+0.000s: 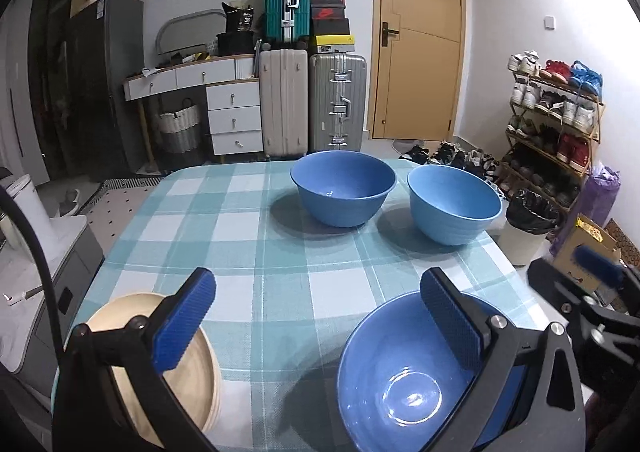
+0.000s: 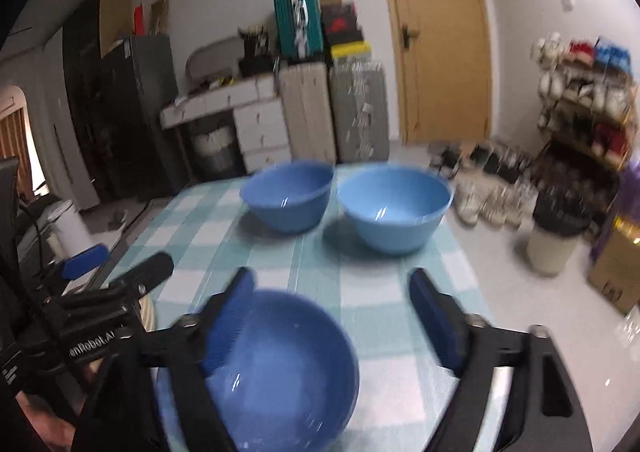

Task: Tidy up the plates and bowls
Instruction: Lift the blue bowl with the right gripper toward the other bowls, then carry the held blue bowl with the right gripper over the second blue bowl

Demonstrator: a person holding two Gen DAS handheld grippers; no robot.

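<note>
While my right claw (image 2: 332,316) hangs wide open and empty, the near blue bowl (image 2: 276,368) sits on the checked surface (image 2: 384,292) at its seven o'clock, closer than my open left claw (image 1: 316,320).

Left tongs (image 1: 316,320) spread wide, blue pads (image 1: 184,318) apart, nothing gripped, angled down toward the bench's near edge. Right tongs (image 2: 332,316) likewise parted and empty, tilted downward, seen at the bench's near right corner.

Blue bowls (image 1: 343,187) (teal-checked tablecloth (image 1: 240,252)), beige plates (image 1: 176,364)
</note>
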